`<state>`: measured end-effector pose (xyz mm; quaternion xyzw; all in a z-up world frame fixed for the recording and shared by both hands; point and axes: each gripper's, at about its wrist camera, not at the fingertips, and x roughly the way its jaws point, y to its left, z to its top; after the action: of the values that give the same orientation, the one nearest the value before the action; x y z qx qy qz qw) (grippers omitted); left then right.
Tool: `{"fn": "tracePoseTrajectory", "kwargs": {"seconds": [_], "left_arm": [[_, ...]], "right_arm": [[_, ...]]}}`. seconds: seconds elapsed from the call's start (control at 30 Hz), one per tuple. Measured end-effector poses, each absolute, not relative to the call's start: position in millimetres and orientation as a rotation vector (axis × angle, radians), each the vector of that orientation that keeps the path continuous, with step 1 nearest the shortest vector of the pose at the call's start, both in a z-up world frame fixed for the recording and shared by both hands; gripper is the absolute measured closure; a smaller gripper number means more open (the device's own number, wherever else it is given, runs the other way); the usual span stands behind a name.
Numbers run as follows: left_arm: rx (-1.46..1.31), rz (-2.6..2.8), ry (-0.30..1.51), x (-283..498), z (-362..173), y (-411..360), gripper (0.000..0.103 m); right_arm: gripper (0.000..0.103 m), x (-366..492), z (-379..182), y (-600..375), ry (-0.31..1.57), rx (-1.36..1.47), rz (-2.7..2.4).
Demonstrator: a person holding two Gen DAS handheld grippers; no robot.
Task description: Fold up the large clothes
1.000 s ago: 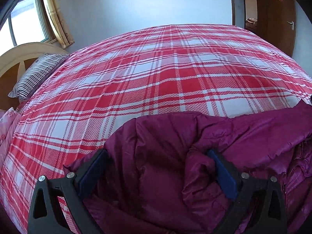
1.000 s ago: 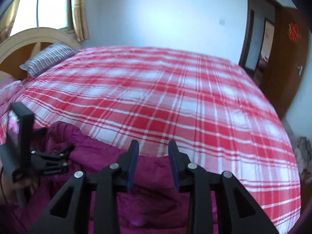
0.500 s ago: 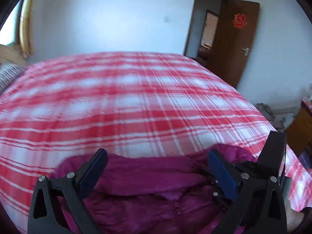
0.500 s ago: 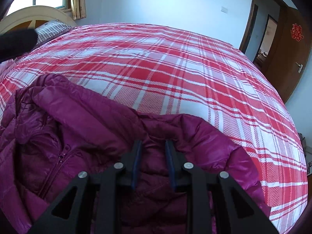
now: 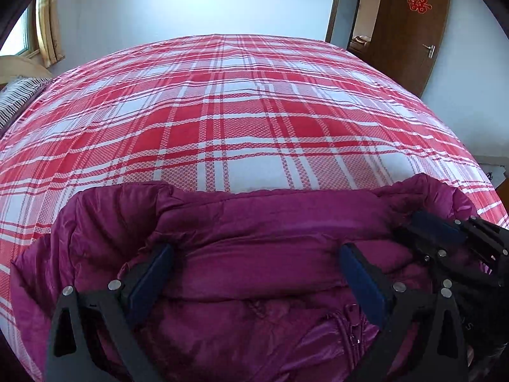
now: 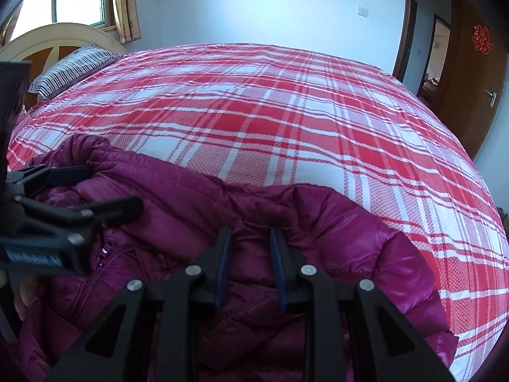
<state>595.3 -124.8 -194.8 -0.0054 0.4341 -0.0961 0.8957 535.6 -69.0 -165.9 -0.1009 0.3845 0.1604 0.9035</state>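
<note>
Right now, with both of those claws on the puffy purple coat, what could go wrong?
The right gripper pinches only a thin bit of the slick purple jacket, so it might slip out when lifted. The left gripper stands wide open over a bulky fold and may catch several layers. The jacket also lies near the edge of the bed and could slide off.

Bed (image 5: 254, 121) in red-and-white plaid cover, purple puffer jacket (image 5: 270, 242) at near edge, striped pillow (image 6: 73, 67) by headboard

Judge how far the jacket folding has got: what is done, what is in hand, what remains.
Done: the jacket lies spread on the bed, zipper up. In hand: the right tool pinches its far edge; the left tool stands open over the other side, gripping nothing. Left: every fold; none shows yet.
</note>
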Motion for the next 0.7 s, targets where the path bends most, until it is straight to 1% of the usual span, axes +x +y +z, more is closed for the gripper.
{"fn": "tracePoseTrajectory", "kwargs": {"seconds": [0.7], "left_arm": [[0.065,-0.146,0.893,593.0,-199.7,-134.2,0.001]], "right_arm": [[0.075,540.5,-171.9,-63.3,0.812,-0.228,0.311]]}}
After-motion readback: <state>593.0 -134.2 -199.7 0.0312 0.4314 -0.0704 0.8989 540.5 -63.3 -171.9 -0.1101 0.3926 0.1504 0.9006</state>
